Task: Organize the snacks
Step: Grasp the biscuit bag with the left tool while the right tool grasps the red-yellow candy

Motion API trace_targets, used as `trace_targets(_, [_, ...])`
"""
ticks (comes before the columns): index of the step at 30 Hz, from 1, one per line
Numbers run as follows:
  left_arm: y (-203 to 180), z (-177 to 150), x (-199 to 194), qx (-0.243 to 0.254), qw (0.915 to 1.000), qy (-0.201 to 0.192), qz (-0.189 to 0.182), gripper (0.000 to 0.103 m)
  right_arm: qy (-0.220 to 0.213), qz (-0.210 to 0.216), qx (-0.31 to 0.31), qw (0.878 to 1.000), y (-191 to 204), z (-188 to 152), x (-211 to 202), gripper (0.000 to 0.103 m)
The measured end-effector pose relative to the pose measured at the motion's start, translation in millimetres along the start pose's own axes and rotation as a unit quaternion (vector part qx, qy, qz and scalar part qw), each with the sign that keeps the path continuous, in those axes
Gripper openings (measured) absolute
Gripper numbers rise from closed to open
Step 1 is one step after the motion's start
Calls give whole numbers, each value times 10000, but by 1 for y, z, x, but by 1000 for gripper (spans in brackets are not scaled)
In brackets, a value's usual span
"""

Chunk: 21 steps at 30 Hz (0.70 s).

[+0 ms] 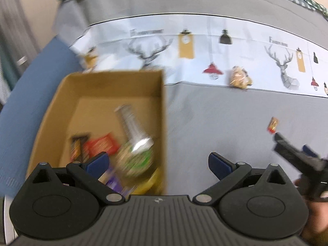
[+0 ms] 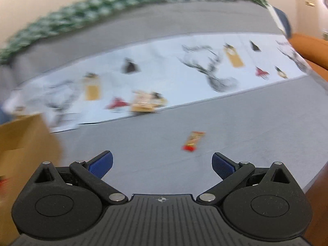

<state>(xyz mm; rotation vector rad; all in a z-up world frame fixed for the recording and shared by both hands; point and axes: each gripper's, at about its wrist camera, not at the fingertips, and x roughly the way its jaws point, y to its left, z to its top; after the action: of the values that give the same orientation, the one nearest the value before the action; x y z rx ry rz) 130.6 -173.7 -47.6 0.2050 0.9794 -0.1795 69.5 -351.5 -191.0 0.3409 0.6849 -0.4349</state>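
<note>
With both my left gripper (image 1: pixel 157 163) and right gripper (image 2: pixel 162 163) spread wide and empty, the small red-and-gold snack (image 2: pixel 193 141) lies flat on the grey cloth (image 2: pixel 235 127), well apart from the cardboard box (image 1: pixel 114 78), and through this blur I probably risk sliding it instead of pinching it.
</note>
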Motion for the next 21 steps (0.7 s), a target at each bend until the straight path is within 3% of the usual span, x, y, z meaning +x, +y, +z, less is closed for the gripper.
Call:
trace_targets(4, [-51,58,54,343,9993,-8,-171,103,211,-278,182,9992,-17,6,88,102])
trace_targets(10, [-134,140,179,1037,9932,-27,-523,103,816,-613,269,9944,-39,-10,184,103])
trace_targets(12, [-164,162,227,1276,9890,50,-742,103,616,-851,-12,9945,-37,-8,194,102])
trace_targets(15, [-199,181,286,1509,9828,312,-1023,103,511,-757,-33,9958,-43,-6,204,102])
trace_targets(21, [-235,202,349,1535,9794,667,-1132,103,395,-760,-100,9963,-45,-4,207,102])
